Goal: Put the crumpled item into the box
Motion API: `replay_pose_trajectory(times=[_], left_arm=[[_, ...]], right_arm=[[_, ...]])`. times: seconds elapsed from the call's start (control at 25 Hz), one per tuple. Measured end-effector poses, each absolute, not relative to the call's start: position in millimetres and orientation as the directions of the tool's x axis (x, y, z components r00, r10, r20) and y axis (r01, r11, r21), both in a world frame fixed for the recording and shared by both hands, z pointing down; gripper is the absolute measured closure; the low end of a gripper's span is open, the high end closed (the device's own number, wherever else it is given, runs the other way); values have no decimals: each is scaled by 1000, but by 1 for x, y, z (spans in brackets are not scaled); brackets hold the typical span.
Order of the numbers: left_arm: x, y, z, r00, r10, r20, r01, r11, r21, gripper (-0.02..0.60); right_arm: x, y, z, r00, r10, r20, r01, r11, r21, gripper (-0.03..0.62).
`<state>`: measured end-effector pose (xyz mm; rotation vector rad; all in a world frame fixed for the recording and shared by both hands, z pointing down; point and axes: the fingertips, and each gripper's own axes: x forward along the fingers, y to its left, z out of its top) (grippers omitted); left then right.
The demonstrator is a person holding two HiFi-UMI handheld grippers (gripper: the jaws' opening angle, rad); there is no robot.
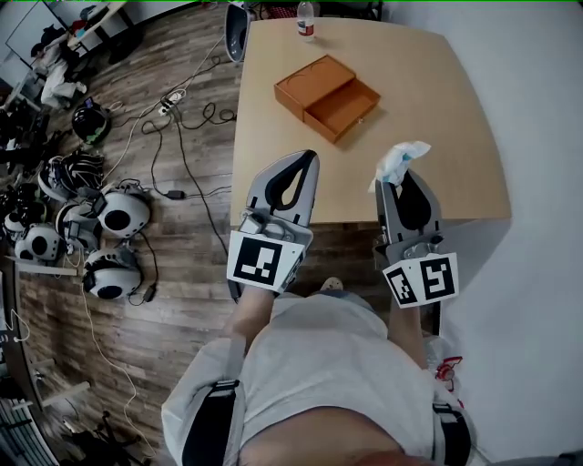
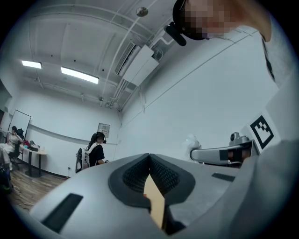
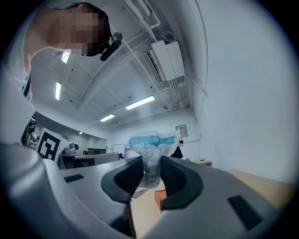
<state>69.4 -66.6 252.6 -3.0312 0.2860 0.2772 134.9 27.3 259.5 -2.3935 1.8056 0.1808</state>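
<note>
We hold the right gripper [image 1: 398, 179] over the near edge of the table [image 1: 455, 136]. Its jaws are partly closed and pinch the crumpled item [image 1: 399, 159], a white wad with blue print that sticks up past the fingertips. It looks like thin paper or a wipe, though the wide-angle view leaves that unsure. The item is lifted off the tabletop and sits well apart from the box [image 1: 328, 96], which lies farther along the table. The box is orange-brown and its drawer is pulled out toward us. Our left gripper [image 1: 310, 157] is beside the right one, also at the near edge. Its jaws meet at the tips with nothing between them. A bottle [image 1: 306, 20] stands at the table's far edge, beyond the box. Helmets [image 1: 123, 214] and cables [image 1: 182, 136] lie on the wooden floor to our left.
</note>
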Motion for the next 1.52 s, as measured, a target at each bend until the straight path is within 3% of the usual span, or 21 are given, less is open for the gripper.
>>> replay_pose_trajectory(times=[0.84,1.52], left_arm=[[95,-49,264,944,-296,-144,-307,-950,-58,568],[144,-128,267,953,-268,-138,-277,-959,-55,568]], right_arm=[[169,33,276,156,-975,-161,-986,-144,-81,493],[218,-36,280,214,-962,-168,-975,-201,-92,493]])
